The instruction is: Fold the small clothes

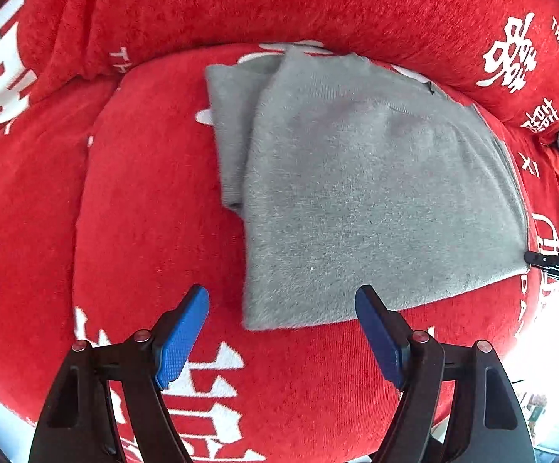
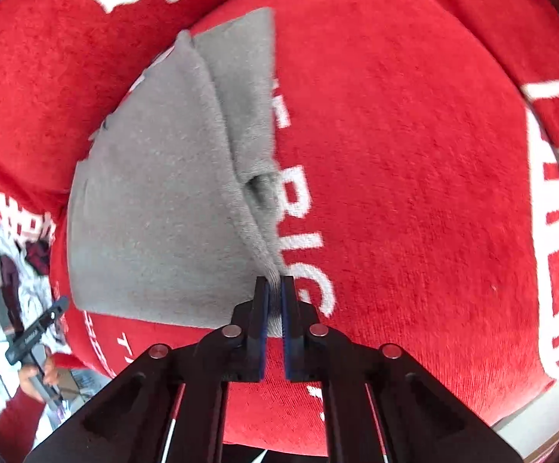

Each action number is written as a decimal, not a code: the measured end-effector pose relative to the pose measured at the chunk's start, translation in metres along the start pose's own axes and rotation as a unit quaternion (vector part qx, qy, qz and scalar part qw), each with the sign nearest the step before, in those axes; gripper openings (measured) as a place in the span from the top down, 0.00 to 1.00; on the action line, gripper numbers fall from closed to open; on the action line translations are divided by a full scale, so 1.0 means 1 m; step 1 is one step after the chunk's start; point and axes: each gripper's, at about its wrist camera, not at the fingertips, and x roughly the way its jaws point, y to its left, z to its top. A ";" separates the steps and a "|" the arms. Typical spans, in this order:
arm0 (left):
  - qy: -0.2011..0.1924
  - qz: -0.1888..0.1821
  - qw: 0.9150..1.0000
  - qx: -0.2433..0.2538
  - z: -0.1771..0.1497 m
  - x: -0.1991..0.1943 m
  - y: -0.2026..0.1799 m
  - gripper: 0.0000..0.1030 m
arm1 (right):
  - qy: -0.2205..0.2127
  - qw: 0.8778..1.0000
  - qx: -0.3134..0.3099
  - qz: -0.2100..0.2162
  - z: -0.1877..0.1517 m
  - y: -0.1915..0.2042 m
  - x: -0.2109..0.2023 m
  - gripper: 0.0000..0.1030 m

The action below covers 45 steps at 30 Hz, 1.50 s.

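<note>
Left wrist view, garment: I see a soft grey fuzzy knit garment [image 1: 356,193], already folded into a flat wedge, lying on a red plush cover with white lettering [image 1: 144,212] over what looks like a cushioned seat; I cannot tell the furniture beneath.
Left wrist view, layers: a narrower grey layer sticks out along the far-left edge, so the stack is not square.
Left wrist view, left tool [image 1: 281,305]: its blue pads stand wide apart, holding nothing, hovering just short of the garment's near corner; whether one pad brushes the hem I cannot tell.
Left wrist view, other tool: a black tip shows at the garment's right corner, at the frame edge.
Right wrist view, right tool [image 2: 275,289]: nearly closed, a pinch of grey fabric runs between the pads; I judge it gripped at the corner.
Right wrist view, garment: the grey knit fans away from that pinch, with a loose fold gaping just beyond the fingertips [image 2: 260,285].
Right wrist view, background: a hand [image 2: 34,374] with the other tool at lower left, beside a heap of clothes [image 2: 5,270].
Handling: I judge it light, limp, slightly grippy on plush; layers will slide and sag.
Where to hold: I would take corners or folded edges, catching all layers together.
</note>
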 end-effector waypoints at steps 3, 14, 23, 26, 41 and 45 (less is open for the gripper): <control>-0.015 -0.008 1.000 0.012 0.000 -0.014 -0.007 0.23 | -0.032 0.999 0.006 -0.039 -0.009 0.005 -0.025 0.85; 0.024 -0.065 0.998 -0.002 -0.007 0.043 -0.014 0.24 | -0.025 0.997 -0.071 -0.003 -0.020 0.076 0.012 0.90; 0.017 -0.066 0.998 -0.014 -0.020 0.023 0.002 0.24 | -0.038 0.999 0.025 0.001 -0.028 0.020 0.002 1.00; 0.020 -0.028 0.999 -0.021 -0.026 0.016 0.004 0.24 | -0.037 0.999 0.031 -0.014 -0.034 0.024 -0.006 1.00; 0.048 0.000 0.997 -0.059 -0.051 -0.006 0.022 0.23 | -0.007 1.000 0.018 -0.007 -0.060 0.105 0.012 0.94; 0.040 0.005 0.997 -0.070 -0.054 -0.009 0.026 0.01 | 0.011 1.000 0.004 0.003 -0.074 0.127 0.022 0.82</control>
